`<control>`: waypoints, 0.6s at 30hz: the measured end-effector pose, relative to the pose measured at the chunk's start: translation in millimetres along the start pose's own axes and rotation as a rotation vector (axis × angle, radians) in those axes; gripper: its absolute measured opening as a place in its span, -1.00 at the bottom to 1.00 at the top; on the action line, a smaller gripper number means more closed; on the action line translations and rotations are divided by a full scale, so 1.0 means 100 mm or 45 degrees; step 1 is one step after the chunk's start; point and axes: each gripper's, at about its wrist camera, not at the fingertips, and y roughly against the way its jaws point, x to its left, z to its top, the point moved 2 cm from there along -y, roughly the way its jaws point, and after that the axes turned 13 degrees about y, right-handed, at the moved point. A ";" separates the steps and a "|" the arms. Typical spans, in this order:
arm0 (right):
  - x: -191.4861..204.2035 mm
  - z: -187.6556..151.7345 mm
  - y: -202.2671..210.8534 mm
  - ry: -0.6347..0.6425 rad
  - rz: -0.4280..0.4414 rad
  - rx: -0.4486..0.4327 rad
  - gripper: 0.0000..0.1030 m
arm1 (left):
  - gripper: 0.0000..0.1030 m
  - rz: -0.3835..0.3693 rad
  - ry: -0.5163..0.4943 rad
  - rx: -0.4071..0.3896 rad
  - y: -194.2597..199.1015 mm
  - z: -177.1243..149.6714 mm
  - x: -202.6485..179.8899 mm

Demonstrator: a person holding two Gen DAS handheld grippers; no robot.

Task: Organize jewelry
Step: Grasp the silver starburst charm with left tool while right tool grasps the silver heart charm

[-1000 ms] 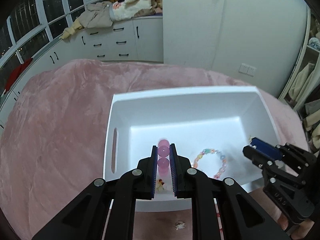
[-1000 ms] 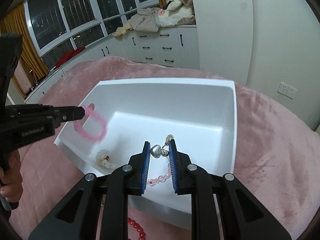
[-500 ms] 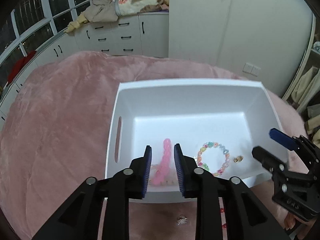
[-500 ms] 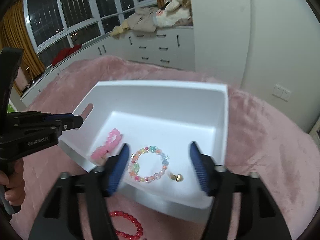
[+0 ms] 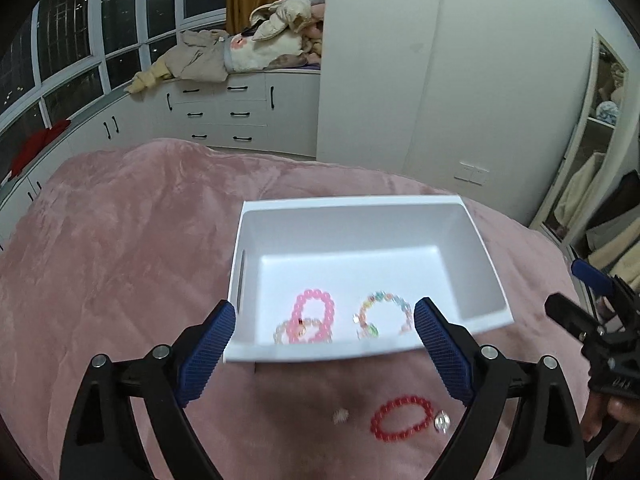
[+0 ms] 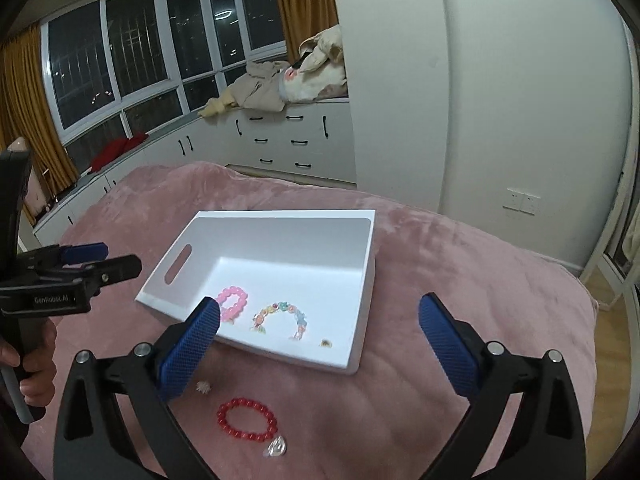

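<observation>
Tongs: left gripper (image 5: 322, 354) and right gripper (image 6: 320, 346) both spread wide, empty.
Next pick: red bead bracelet (image 6: 247, 419) on pink blanket (image 6: 420, 400); straddle one side of the loop, then close.

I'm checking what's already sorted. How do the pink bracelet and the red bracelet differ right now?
The pink bracelet lies inside the white bin, overlapping a pale beaded bracelet; the red bracelet lies outside on the pink blanket, near the bin's front wall. Pink's beads look pale and translucent; red's are deep and glossy. Both are round-bead loops lying flat, held by neither gripper.
</observation>
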 end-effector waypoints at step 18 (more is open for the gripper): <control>0.64 -0.75 0.88 0.069 0.018 0.021 0.87 | 0.80 -0.078 -0.082 0.043 0.63 -0.99 0.10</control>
